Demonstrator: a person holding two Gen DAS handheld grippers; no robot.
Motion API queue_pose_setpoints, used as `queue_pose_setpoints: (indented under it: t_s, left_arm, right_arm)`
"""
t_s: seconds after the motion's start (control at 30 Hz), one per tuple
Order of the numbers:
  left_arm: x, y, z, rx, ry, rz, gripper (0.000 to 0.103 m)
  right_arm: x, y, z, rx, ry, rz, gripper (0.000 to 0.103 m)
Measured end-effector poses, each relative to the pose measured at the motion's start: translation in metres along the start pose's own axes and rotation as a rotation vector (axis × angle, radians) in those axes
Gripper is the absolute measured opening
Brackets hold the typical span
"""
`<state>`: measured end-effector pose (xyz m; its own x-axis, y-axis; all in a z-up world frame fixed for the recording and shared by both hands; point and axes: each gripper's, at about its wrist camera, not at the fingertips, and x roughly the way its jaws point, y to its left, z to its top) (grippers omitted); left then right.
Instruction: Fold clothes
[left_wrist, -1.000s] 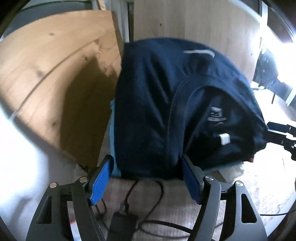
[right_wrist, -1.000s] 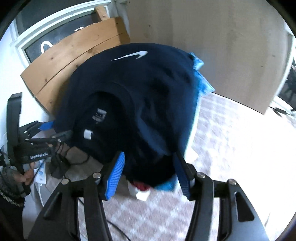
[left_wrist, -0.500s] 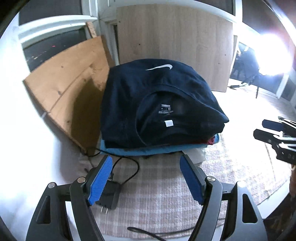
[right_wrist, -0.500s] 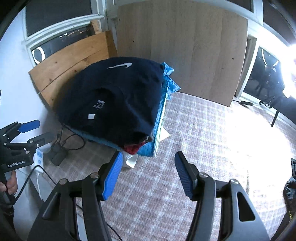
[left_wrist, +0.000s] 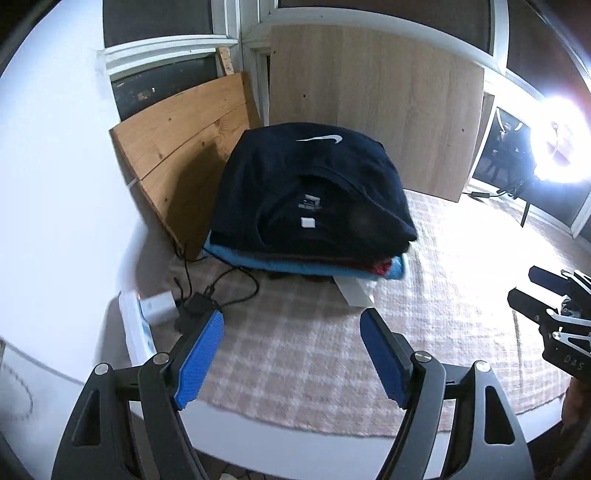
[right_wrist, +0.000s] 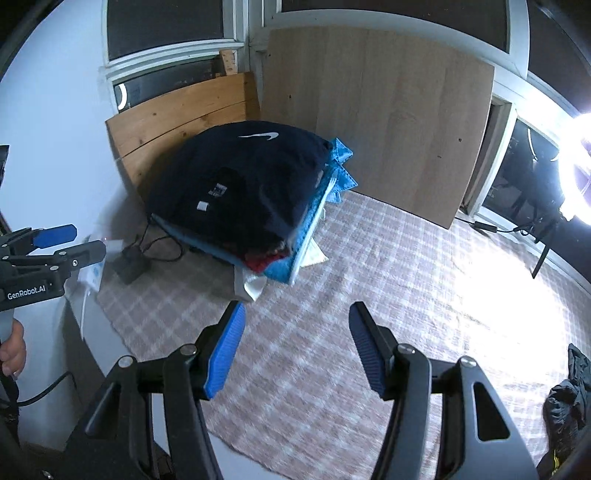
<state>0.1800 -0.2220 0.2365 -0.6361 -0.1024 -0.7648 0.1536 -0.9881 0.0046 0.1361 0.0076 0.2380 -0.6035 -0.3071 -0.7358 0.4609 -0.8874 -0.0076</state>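
Observation:
A folded navy shirt (left_wrist: 310, 192) with a white swoosh lies on top of a stack of folded clothes, over a blue cloth (left_wrist: 258, 262) and a red piece. The right wrist view shows the same navy shirt (right_wrist: 243, 184) at the upper left. My left gripper (left_wrist: 291, 321) hovers open over the checked cover, well short of the stack, with nothing between its fingers. My right gripper (right_wrist: 295, 310) is open too and holds nothing, off to the stack's right. Each gripper shows in the other's view: the right gripper (left_wrist: 543, 291) and the left gripper (right_wrist: 62, 243).
Two wooden boards (left_wrist: 184, 147) lean against the wall behind the stack. A power strip (left_wrist: 136, 325) with a white charger (left_wrist: 159, 306) and black cables lies at the left. A dark garment (right_wrist: 565, 398) sits at the far right. A bright lamp (left_wrist: 557, 140) glares at the right.
Both grippers have drawn back and up from the stack. A second ago their jaws stood around the navy shirt's near edge; now the shirt lies alone on the pile.

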Motion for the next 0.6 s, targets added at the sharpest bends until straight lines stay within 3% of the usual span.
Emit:
queue_pose_setpoints:
  t_s: [0.27, 0.6]
  left_arm:
    - [-0.023, -0.033, -0.023, -0.038, 0.007, 0.009, 0.075]
    - [-0.051, -0.052, -0.036, -0.064, -0.046, 0.016, 0.075]
  right_arm:
    - [-0.017, -0.022, -0.026, -0.034, 0.0, 0.038, 0.058]
    - [-0.032, -0.036, -0.044, -0.074, -0.02, 0.058, 0.058]
